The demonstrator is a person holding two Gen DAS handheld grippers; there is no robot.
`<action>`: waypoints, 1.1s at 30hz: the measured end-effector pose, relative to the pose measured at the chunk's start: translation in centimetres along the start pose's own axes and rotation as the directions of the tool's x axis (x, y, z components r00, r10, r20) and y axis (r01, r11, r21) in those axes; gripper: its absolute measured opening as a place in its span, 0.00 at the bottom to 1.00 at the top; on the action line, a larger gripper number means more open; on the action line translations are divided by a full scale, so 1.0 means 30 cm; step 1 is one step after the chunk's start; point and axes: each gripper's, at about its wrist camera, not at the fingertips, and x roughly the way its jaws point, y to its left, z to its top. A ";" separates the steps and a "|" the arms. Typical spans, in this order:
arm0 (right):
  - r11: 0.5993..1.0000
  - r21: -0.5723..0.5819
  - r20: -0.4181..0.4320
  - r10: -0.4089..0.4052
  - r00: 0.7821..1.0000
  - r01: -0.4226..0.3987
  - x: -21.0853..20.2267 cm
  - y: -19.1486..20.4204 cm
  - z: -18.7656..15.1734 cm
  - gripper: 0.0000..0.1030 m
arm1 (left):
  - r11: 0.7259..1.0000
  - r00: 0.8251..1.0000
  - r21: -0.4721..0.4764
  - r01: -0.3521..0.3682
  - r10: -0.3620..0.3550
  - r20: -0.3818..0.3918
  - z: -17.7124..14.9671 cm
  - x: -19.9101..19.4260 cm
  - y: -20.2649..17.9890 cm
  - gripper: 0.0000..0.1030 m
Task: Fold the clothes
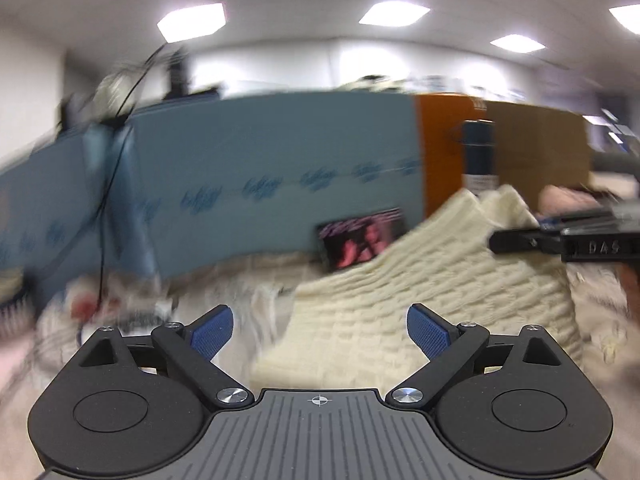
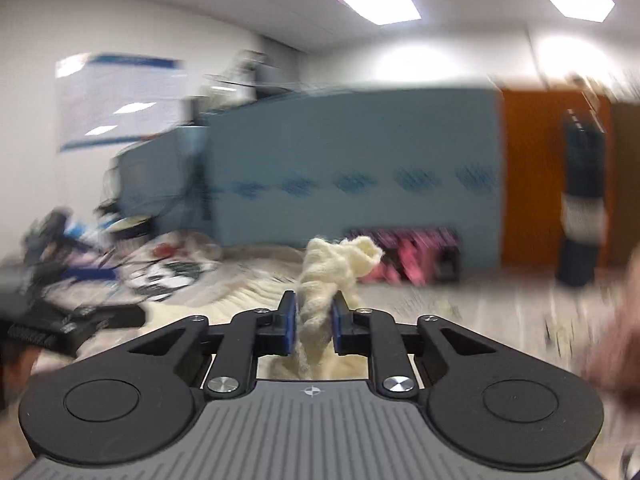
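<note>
A cream cable-knit sweater [image 1: 432,280] rises off the table on the right of the left wrist view, lifted at its upper right edge. My right gripper [image 1: 520,240] holds that edge there. My left gripper [image 1: 320,326] is open, its blue pads spread wide, with the sweater's lower left edge lying just beyond and between them. In the right wrist view my right gripper [image 2: 314,320] is shut on a bunched fold of the cream sweater [image 2: 332,272], which sticks up past the pads. My left gripper [image 2: 72,320] shows as a dark blur at the left.
A blue partition [image 1: 280,168] with an orange panel [image 1: 444,148] stands behind the table. A small screen with a pink picture [image 1: 360,240] leans against it. A dark bottle [image 1: 478,152] and a cardboard box [image 1: 540,148] stand at the right. Crumpled clothes [image 2: 168,268] lie at the left.
</note>
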 end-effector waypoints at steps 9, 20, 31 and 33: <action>0.919 -0.137 0.045 0.379 0.924 -0.370 -0.120 0.104 0.027 0.14 | 0.908 0.988 0.410 0.091 -0.134 0.078 0.062 -0.120 -0.023 0.93; 0.751 -0.100 -0.169 0.633 0.755 -0.652 -0.205 0.171 -0.023 0.13 | 0.998 0.983 -0.008 -0.063 0.064 0.170 0.106 -0.237 0.235 0.93; 0.730 0.049 -0.267 0.668 0.695 -0.682 -0.248 0.133 -0.087 0.56 | 0.942 0.992 -0.311 0.124 -0.118 0.039 0.117 0.032 0.316 0.93; 0.766 0.125 -0.227 0.640 0.734 -0.630 -0.228 0.079 -0.078 0.62 | 0.927 0.976 -0.315 0.205 -0.219 -0.008 0.110 0.123 0.293 0.93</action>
